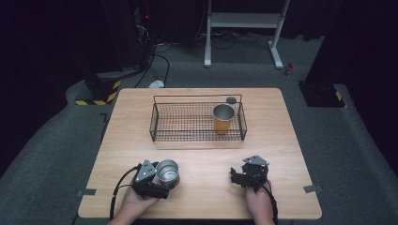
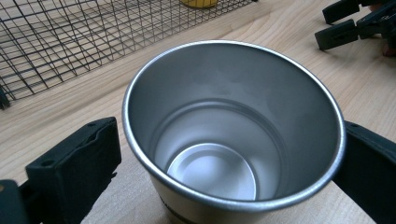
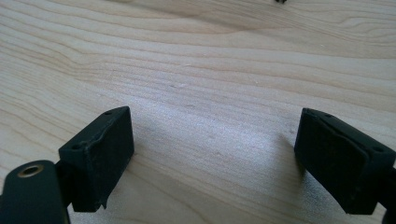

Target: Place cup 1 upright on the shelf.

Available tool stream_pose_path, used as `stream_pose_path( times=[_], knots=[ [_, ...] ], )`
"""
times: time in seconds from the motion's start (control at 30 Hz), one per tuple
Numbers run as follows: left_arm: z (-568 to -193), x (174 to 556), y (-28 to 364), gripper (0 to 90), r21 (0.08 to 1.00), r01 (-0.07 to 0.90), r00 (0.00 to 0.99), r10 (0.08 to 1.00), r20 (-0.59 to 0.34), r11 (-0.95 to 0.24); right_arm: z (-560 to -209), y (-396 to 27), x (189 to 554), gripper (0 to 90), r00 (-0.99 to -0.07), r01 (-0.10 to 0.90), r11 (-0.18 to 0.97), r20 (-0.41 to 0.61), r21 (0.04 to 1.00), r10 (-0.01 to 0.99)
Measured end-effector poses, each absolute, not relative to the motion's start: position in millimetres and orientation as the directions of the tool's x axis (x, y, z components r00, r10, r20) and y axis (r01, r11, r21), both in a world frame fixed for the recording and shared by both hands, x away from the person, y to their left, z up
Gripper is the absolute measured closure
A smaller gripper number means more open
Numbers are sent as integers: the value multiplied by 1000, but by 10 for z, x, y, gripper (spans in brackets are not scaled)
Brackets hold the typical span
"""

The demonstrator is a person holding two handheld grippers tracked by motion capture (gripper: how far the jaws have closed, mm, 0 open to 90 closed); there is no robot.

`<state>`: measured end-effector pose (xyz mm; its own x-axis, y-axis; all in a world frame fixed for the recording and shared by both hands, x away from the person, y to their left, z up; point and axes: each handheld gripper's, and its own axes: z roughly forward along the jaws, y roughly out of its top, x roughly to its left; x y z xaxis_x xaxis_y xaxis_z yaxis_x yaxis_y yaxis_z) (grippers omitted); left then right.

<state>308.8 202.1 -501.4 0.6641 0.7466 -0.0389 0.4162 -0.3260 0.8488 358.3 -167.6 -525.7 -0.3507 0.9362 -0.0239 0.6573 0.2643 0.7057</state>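
A steel cup (image 1: 167, 172) stands upright near the table's front left; its bare inside (image 2: 224, 140) faces the left gripper view. My left gripper (image 1: 162, 178) is shut on it, one black jaw pressed to each side of the wall just below the rim. An orange cup with a steel rim (image 1: 223, 119) stands upright in the right end of a black wire basket (image 1: 197, 136). My right gripper (image 1: 233, 176) rests open at the front right, jaws pointing left, with bare wood between its fingers (image 3: 102, 154).
The basket (image 2: 70, 37) sits mid-table, a short way beyond the steel cup. A small dark round object (image 1: 231, 100) lies just behind the basket. The table's front edge runs right below both hands. A white frame stands on the floor beyond the table.
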Motion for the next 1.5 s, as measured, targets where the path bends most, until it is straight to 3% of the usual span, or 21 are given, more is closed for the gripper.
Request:
stream_pose_path(
  times=[0.33,0.53,0.9,1.5],
  knots=[
    [-5037,3139,2021,54,851,414,657,753,-34,-323,-5257,-1676,3583,116,-351,657,264,-24,706,936],
    [-5030,3092,2007,182,868,375,674,738,-13,-326,-5257,-1676,3582,116,-351,657,264,-24,706,936],
    [-5013,3107,2093,186,876,390,668,742,-58,-283,-5257,-1676,3583,116,-351,657,264,-24,706,936],
    [-4949,3090,2299,187,894,374,632,773,-50,-248,-5257,-1675,3582,116,-350,658,264,-24,706,936]
  ],
)
